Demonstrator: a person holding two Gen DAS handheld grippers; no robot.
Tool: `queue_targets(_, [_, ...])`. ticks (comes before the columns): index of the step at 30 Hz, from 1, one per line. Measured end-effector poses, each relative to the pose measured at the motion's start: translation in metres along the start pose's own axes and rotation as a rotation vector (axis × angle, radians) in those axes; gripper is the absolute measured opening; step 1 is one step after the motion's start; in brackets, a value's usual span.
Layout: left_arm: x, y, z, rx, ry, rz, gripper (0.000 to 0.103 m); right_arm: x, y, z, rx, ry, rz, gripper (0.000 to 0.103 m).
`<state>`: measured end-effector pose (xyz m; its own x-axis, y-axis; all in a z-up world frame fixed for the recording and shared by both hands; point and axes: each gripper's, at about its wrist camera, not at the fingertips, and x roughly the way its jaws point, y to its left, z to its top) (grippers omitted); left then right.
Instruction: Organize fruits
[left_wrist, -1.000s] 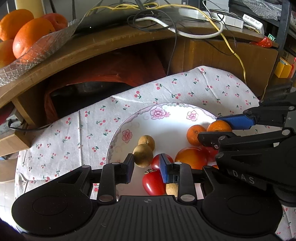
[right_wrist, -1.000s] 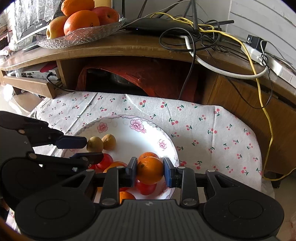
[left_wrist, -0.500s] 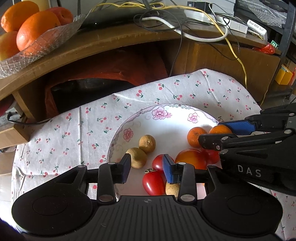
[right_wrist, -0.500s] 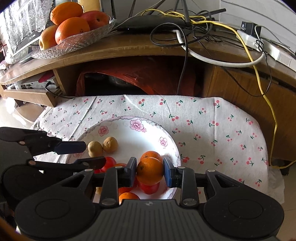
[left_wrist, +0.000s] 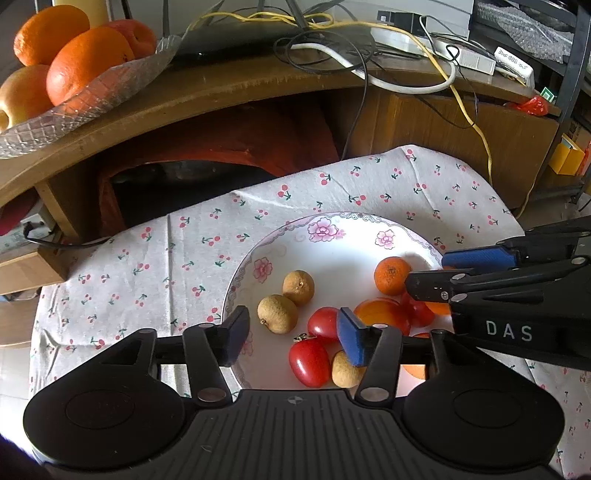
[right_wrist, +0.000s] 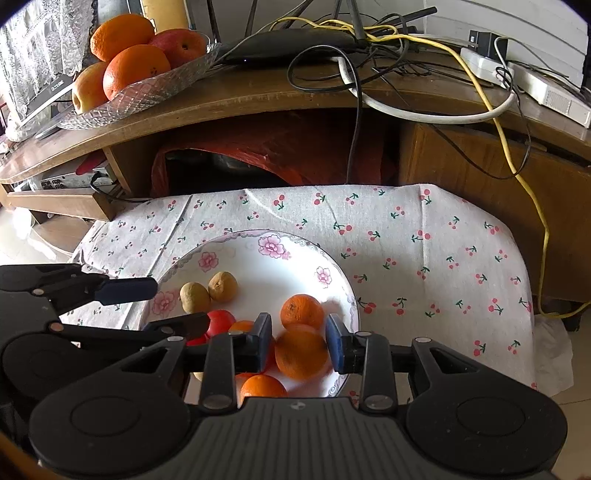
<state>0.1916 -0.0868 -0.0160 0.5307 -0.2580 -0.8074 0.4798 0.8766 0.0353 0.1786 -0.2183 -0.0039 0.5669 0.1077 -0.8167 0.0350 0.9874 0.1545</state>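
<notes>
A flowered white plate (left_wrist: 332, 258) (right_wrist: 280, 273) lies on a cherry-print cloth. It holds three brown longans (left_wrist: 277, 314), two red tomatoes (left_wrist: 309, 362), a small orange (left_wrist: 392, 275) (right_wrist: 301, 310) and other orange fruit. My left gripper (left_wrist: 293, 336) (right_wrist: 181, 303) hangs open over the plate's near left side with nothing between its fingers. On the plate's right side my right gripper (right_wrist: 299, 343) (left_wrist: 424, 271) stands open. A blurred orange (right_wrist: 301, 350) sits loose between its pads, with a thin gap beside the left pad.
A curved wooden shelf (right_wrist: 258, 99) rises behind the cloth. It carries a glass dish (left_wrist: 92, 99) (right_wrist: 147, 92) of big oranges and apples, plus tangled cables (right_wrist: 369, 66). Bare cloth (right_wrist: 424, 258) lies right of the plate; its edge drops off at the right.
The left gripper opened wider and drew back from the longan. The right gripper loosened from the orange, which now sits lower and blurred between the pads.
</notes>
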Motion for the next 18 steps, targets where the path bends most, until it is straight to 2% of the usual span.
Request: queue_targets(18, [-0.022, -0.006, -0.009, 0.017, -0.024, 0.026, 0.072, -0.024, 0.003, -0.013, 0.022, -0.014, -0.007, 0.034])
